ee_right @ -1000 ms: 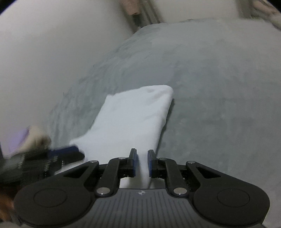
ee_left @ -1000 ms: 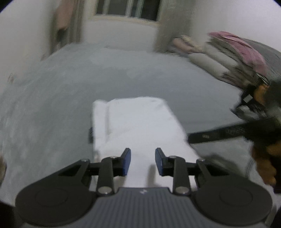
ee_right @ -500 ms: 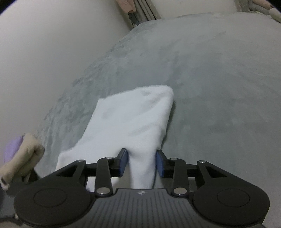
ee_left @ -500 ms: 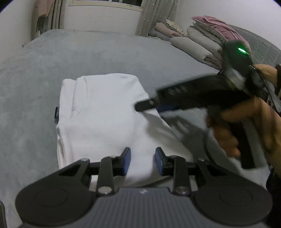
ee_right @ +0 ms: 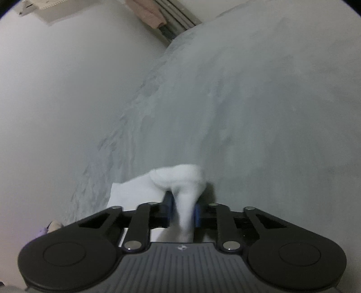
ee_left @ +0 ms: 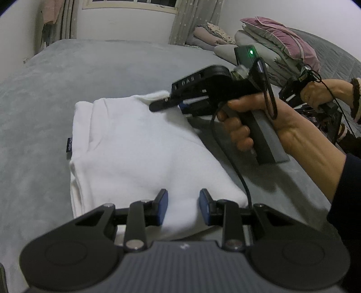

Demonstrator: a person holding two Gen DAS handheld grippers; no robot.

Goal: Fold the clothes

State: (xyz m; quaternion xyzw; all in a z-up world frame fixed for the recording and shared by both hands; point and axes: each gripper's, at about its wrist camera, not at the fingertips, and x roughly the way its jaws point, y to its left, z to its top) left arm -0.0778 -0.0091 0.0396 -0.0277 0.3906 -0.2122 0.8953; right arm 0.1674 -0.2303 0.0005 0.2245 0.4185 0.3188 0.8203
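Observation:
A white folded garment [ee_left: 140,155] lies on the grey bed [ee_left: 38,108]. My left gripper [ee_left: 183,207] is open, its blue pads over the garment's near edge. My right gripper [ee_left: 167,104] reaches in from the right at the garment's far right corner. In the right wrist view my right gripper [ee_right: 182,211] has a bunched ridge of the white garment [ee_right: 183,180] between its pads, which stand close on either side of it.
Stacked pillows and quilts [ee_left: 270,42] lie at the bed's far right. A curtain and window [ee_left: 180,20] are at the back wall. A white wall [ee_right: 56,101] runs along the bed's left side. A small dark tag [ee_left: 69,144] sticks out at the garment's left edge.
My right gripper has moved forward to the garment's far corner and closed in on a fold of it. The left gripper has stayed open at the near edge.

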